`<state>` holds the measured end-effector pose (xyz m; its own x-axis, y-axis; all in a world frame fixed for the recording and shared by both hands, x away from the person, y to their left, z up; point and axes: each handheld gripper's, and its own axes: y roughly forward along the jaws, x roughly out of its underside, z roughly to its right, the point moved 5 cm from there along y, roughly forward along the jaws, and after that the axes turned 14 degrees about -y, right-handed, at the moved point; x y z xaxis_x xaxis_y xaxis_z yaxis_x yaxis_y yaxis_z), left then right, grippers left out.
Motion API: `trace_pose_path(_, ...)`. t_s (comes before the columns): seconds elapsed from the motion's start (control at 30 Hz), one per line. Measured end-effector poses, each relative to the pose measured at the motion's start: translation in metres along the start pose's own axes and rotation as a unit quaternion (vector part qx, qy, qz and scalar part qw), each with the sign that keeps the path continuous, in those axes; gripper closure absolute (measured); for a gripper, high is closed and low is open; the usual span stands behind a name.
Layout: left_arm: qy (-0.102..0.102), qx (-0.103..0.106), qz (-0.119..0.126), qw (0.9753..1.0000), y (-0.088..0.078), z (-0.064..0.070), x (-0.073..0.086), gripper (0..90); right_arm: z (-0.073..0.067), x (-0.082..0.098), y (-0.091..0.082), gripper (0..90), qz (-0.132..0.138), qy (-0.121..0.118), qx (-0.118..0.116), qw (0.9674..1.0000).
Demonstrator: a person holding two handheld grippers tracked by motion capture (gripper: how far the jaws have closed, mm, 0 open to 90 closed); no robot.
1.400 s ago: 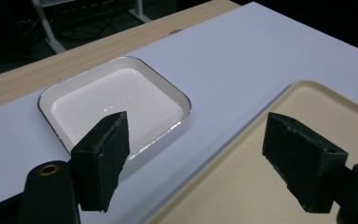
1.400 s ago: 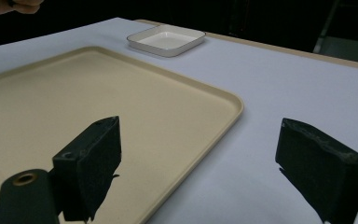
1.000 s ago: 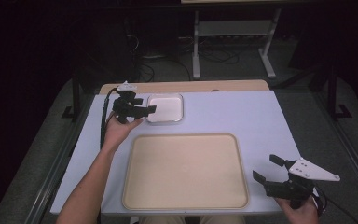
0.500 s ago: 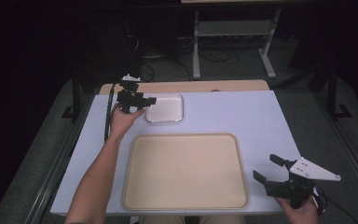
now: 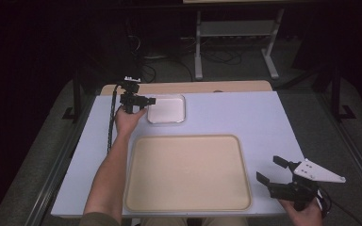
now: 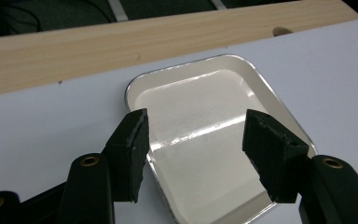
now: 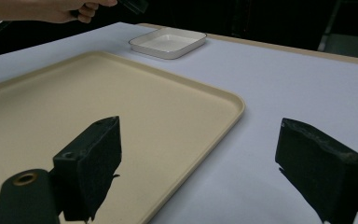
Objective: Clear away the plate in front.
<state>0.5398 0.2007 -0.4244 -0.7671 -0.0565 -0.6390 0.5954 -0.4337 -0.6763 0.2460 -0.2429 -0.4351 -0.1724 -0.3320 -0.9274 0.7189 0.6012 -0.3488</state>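
Observation:
A small white square dish [image 5: 166,108] sits at the far left of the pale table [image 5: 245,117]. My left gripper [image 5: 147,100] hovers at the dish's left edge, open; in the left gripper view the dish [image 6: 205,107] lies under and between the spread jaws [image 6: 198,154], which hold nothing. A large empty beige tray [image 5: 188,174] takes up the near middle of the table. My right gripper [image 5: 269,169] is open near the table's front right corner, just right of the tray. In the right gripper view it [image 7: 200,154] points across the tray [image 7: 98,102] toward the dish [image 7: 168,42].
A wooden strip [image 5: 193,87] runs along the table's far edge behind the dish. A metal stand [image 5: 235,28] and cables lie on the dark floor beyond. The left gripper's cable [image 5: 111,122] hangs down beside the forearm.
The left hand has carried its gripper a little farther from the person, along the dish's left edge. The right gripper has stayed put.

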Motion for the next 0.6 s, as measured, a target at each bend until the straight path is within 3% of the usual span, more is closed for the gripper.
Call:
trace_pose_path(0.17, -0.033, -0.012, -0.002, 0.9994, 0.012, -0.012, 0.003, 42.2, 0.0, 0.0, 0.0, 13.5, 0.002, 0.003, 0.0, 1.0)
trace_pose_path(0.4, -0.032, -0.014, -0.032, 0.9989, 0.028, -0.015, 0.013, 47.3, 0.002, 0.001, 0.002, 13.7, -0.002, 0.005, 0.001, 1.0)
trace_pose_path(0.6, -0.033, -0.04, -0.036, 0.998, 0.035, -0.018, 0.016, 48.9, 0.002, 0.001, 0.001, 13.8, -0.001, 0.009, 0.004, 1.0)
